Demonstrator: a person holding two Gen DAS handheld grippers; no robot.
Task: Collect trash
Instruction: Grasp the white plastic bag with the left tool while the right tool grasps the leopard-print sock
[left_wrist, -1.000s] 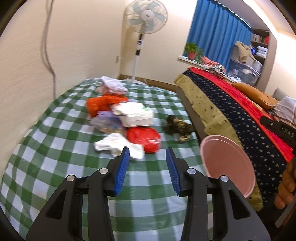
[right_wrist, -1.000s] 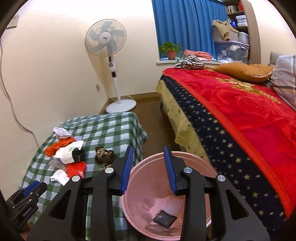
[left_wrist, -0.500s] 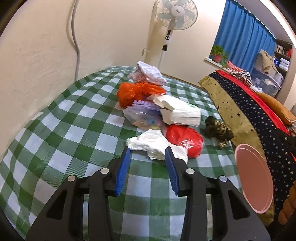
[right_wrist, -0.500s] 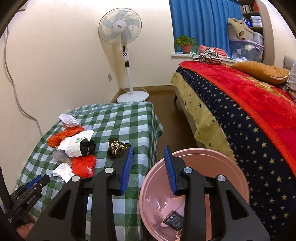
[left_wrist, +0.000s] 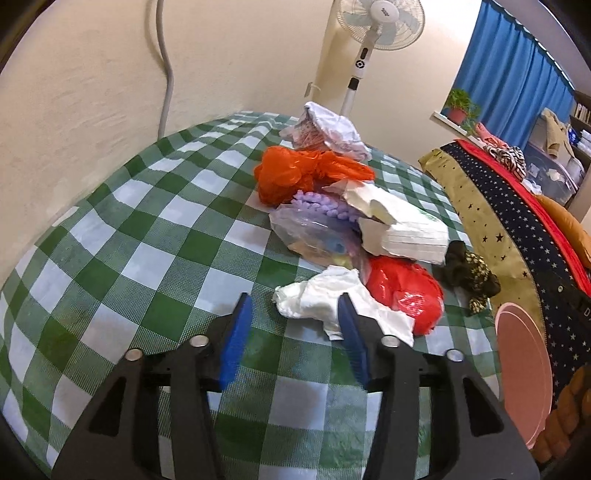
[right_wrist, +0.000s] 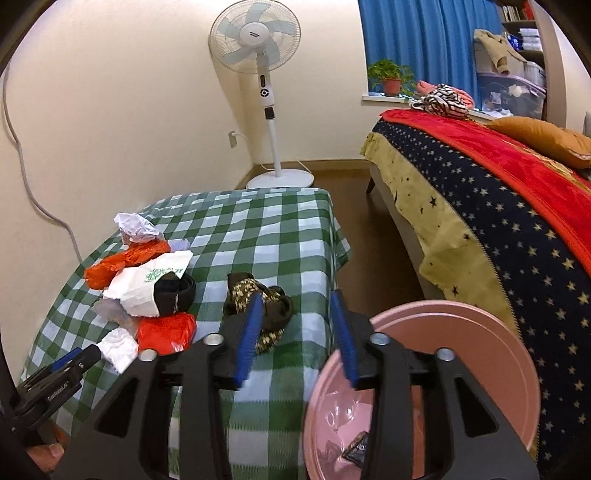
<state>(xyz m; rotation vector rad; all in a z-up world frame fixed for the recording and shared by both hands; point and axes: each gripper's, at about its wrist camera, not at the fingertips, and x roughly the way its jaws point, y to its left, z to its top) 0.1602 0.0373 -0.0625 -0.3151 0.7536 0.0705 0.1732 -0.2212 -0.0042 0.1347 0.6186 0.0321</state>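
The left gripper (left_wrist: 293, 314) was held low over the green-and-white checked tablecloth (left_wrist: 122, 236), its blue-padded fingers (left_wrist: 236, 332) spread wide with nothing between them. Just ahead of the tips lay a crumpled white tissue wad (left_wrist: 325, 295), its near edge reaching in between the fingertips, though contact with the right-hand pad could not be judged from this angle. Touching the wad on its right was a shiny red plastic bag (left_wrist: 406, 291). Behind these the rest of the trash was heaped together: a clear plastic bag with a purple lumpy piece (left_wrist: 317, 225), a torn white paper tissue pack (left_wrist: 402, 229), a crumpled orange plastic bag (left_wrist: 295, 171), and a white crumpled wrapper (left_wrist: 328, 129) farthest back. A dark patterned cloth bundle (left_wrist: 469, 277) lay apart near the table's right edge.

The right gripper (right_wrist: 297, 314) was held over the round pink plastic basin (right_wrist: 480, 339), beside the table, its fingers also wide apart and empty. A small dark packet (right_wrist: 356, 448) was seen at the basin's bottom. A white standing fan (right_wrist: 258, 44) stood past the table's far end, and a bed with a red and star-patterned blanket (right_wrist: 498, 206) ran along the right.
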